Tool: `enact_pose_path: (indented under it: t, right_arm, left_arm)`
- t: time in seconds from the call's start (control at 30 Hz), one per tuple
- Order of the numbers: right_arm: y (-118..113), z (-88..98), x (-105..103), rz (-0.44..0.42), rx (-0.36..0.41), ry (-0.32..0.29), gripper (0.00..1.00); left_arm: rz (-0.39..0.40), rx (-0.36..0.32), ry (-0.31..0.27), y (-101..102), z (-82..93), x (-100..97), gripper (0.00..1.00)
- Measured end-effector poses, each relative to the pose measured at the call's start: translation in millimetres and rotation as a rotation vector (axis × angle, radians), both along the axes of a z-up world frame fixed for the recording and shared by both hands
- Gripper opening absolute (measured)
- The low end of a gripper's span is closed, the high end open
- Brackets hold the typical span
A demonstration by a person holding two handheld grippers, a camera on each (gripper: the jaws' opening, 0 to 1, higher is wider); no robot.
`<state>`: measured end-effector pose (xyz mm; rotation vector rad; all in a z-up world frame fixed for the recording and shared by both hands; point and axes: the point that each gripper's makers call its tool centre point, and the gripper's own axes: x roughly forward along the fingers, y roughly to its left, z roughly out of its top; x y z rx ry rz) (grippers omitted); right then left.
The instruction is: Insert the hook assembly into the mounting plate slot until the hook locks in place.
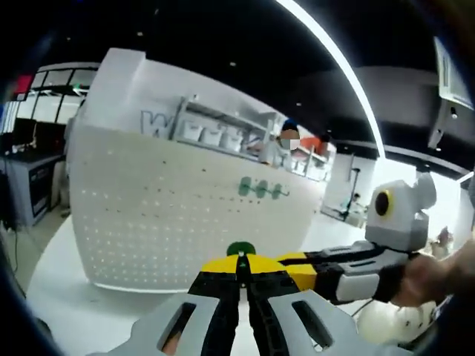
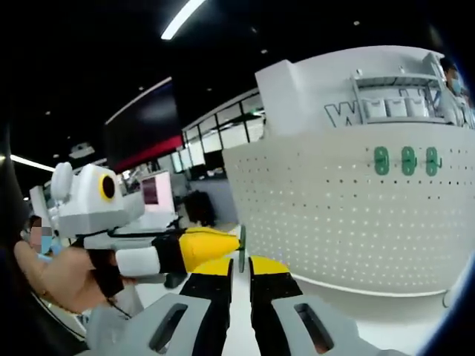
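Observation:
A white pegboard mounting plate (image 1: 171, 215) (image 2: 349, 222) stands upright on the white table (image 1: 67, 297), with three green hooks (image 1: 260, 188) (image 2: 407, 160) hanging on its face. A loose green hook (image 1: 240, 248) (image 2: 242, 248) is held in the air in front of the plate. My left gripper (image 1: 243, 261) is shut on it, its yellow tips almost together. My right gripper (image 2: 242, 265) also has its jaws closed around the hook's thin edge. The right gripper (image 1: 300, 268) reaches in from the right in the left gripper view. In the right gripper view the left gripper (image 2: 215, 243) reaches in from the left.
A hand (image 1: 427, 278) (image 2: 67, 278) holds each incoming gripper. A white rounded object (image 1: 386, 322) lies on the table at lower right. Behind the plate are a white counter with shelves (image 1: 215, 130), desks with monitors (image 1: 30, 148) at far left, and a person (image 1: 278, 148).

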<state>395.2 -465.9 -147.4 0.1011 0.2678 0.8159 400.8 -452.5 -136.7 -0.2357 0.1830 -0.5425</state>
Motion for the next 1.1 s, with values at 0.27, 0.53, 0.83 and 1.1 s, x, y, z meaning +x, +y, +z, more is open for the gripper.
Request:
enact_pose_path:
  t: [0.27,0.53,0.83,1.1]
  right_arm:
    - [-0.8,-3.0,-1.8,0.015,-0.032,-0.011,0.00]
    - [-2.7,-0.7,-2.8,0.005,-0.031,-0.028,0.00]
    - [-2.9,3.2,-4.6,0.003,-0.159,-0.151,0.00]
    - [-5.5,2.5,-3.4,-0.007,-0.164,-0.157,0.00]
  left_arm:
    - [-0.029,0.006,0.001,-4.7,1.4,-6.5,0.01]
    - [-0.042,0.003,0.011,-6.1,1.2,-7.8,0.03]
    - [-0.048,0.003,0.022,-4.9,1.8,-7.2,0.05]
    - [-0.068,-0.010,0.049,-5.3,-1.0,-10.1,0.07]
